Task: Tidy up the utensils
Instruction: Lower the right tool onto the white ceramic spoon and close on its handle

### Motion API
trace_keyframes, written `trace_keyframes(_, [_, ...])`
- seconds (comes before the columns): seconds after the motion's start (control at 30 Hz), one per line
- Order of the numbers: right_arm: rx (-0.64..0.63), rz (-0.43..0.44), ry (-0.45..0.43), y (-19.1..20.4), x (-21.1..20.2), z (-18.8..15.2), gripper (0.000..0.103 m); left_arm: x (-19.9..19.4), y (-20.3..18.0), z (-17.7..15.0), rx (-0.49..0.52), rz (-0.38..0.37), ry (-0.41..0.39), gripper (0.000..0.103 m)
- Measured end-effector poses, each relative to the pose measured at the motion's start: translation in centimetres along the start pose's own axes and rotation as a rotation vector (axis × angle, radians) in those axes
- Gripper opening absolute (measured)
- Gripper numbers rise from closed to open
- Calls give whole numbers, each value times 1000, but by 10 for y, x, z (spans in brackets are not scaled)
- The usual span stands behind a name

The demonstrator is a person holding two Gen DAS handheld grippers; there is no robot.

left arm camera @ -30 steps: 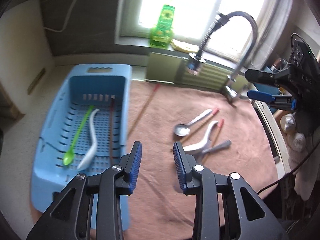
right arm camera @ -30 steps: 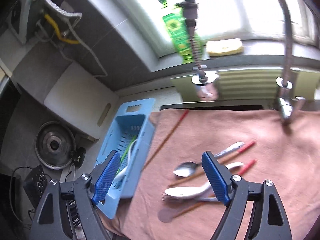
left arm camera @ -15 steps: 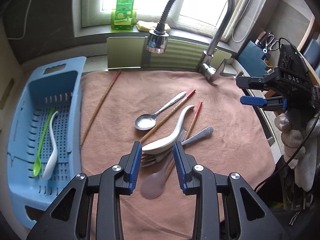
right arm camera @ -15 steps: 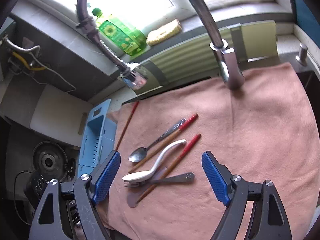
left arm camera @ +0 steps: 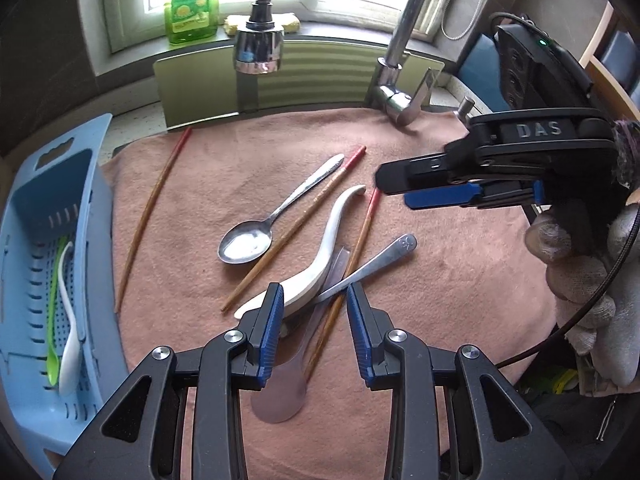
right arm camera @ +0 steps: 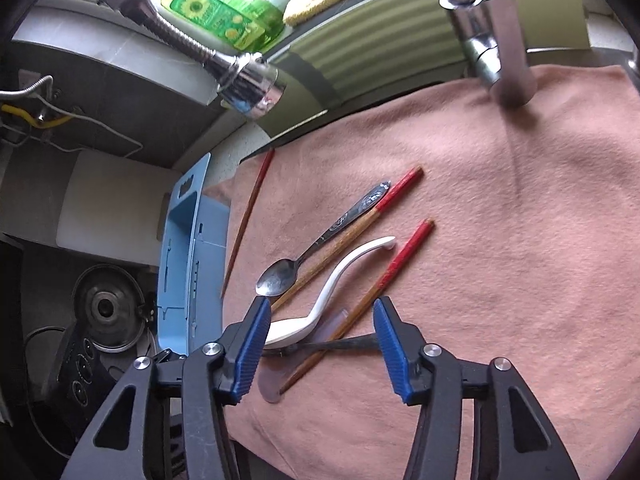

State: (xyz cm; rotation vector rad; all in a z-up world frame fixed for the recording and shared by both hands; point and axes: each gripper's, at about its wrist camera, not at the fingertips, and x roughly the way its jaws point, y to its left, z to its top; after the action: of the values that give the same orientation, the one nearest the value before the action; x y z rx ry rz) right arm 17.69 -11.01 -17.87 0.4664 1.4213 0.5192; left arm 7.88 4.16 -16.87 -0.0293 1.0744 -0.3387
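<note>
Glossy metal spoon [left arm camera: 247, 242], seemingly matt cloth [left arm camera: 440, 272]

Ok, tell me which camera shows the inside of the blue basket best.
The left wrist view: it looks down into the blue basket, so its slotted floor, the green spoon and white spoon show. The right wrist view catches the basket nearly edge-on, with only its wall and handle cutout visible.

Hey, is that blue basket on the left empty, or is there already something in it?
Not empty. The blue basket already holds a green spoon and a white spoon, lying side by side on its perforated floor.
</note>
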Motion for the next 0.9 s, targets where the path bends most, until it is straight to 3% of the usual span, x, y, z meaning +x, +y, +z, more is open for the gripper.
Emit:
trace_keyframes(0.2, [13,-13,35,2,24,6,41,8,-3,3,21,3,23,31])
trace_keyframes(0.9, [37,-61,86,2,60,17,36,24,-3,7,44,-10,66,31])
